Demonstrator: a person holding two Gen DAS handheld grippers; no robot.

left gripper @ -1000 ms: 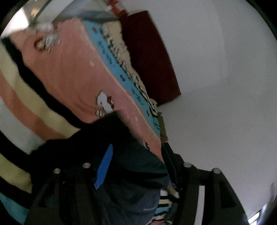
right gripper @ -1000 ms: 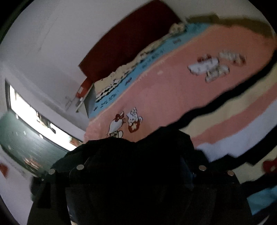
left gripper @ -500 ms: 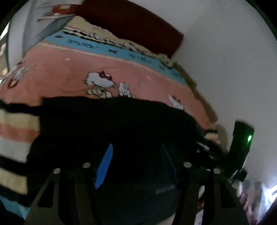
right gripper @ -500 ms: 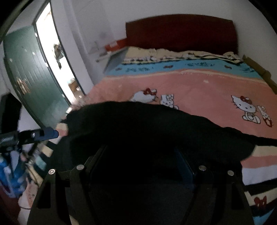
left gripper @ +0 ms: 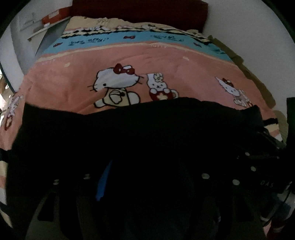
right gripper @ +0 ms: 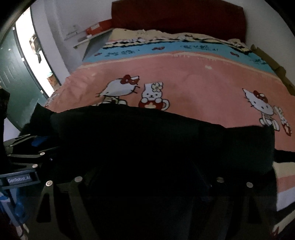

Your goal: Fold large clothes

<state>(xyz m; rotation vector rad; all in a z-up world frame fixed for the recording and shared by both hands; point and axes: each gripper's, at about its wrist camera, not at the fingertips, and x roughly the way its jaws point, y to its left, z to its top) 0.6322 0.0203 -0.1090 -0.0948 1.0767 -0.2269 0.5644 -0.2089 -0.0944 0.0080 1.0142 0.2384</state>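
The black garment (left gripper: 140, 133) lies spread across the pink bedspread (left gripper: 166, 61) – laid out, no fold evident. Left gripper (left gripper: 147, 177) and right gripper (right gripper: 147, 177) – jaws opening, cloth between; 2 grips unclear, folding remains

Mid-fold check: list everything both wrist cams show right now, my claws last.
Dark garment: one, black, spread across the near bed.
Blanket: one, pink with cat prints and a blue band, covering the bed.
Headboard: one, dark red, far end.
Door: one, green, open at left.
Orange box: one, on a shelf beside the headboard.
Left claw: jaws opening, garment between them.
Right claw: jaws opening, garment between them.
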